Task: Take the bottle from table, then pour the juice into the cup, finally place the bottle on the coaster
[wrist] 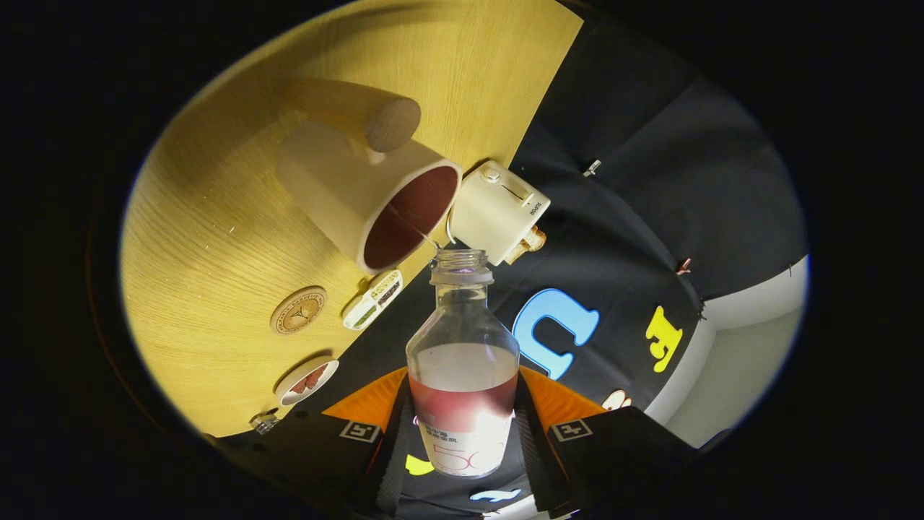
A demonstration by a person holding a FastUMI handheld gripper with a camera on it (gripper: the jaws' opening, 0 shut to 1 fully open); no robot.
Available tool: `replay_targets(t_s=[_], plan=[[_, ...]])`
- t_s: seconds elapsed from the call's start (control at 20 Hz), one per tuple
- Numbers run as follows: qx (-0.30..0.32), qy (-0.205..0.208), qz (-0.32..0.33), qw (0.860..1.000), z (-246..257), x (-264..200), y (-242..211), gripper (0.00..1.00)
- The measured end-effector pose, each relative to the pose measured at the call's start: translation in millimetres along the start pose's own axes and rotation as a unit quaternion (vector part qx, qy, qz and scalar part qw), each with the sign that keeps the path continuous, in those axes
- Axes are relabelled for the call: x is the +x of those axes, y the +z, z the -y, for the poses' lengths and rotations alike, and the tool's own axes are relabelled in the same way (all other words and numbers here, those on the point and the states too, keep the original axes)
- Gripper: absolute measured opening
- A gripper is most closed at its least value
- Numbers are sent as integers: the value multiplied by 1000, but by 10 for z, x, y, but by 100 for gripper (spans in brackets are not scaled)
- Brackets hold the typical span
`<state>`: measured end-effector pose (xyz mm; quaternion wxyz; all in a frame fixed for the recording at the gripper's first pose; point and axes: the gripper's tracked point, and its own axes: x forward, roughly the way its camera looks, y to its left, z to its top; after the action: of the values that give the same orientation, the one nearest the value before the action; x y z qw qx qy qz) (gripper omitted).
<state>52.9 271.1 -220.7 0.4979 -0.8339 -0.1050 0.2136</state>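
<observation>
My gripper is shut on a clear glass bottle, one finger on each side of its body. The bottle has no cap and holds a little red juice near its base. It is tipped so that its open mouth points at a cream cup with a thick wooden handle. A thin stream runs from the mouth into the cup, whose inside shows dark red. The view is rolled hard, so the wooden table stands on edge. A round cork coaster lies on the table beside the cup.
A cream cylindrical appliance with a knob sits at the table's edge right behind the cup. A small white flat box lies near the coaster. A little dish with brown bits and a small clear piece lie further along the table.
</observation>
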Motion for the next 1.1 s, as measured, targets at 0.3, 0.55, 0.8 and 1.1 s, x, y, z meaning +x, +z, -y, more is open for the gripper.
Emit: replay_targets(t_s=[0.3, 0.55, 0.8, 1.1], plan=[[-20, -6, 8, 1000, -8, 17, 15, 70], [-23, -5, 6, 1000, -18, 29, -20, 70], [-45, -12, 17, 999, 3, 15, 12, 70], [-61, -17, 27, 998, 24, 27, 37, 70]])
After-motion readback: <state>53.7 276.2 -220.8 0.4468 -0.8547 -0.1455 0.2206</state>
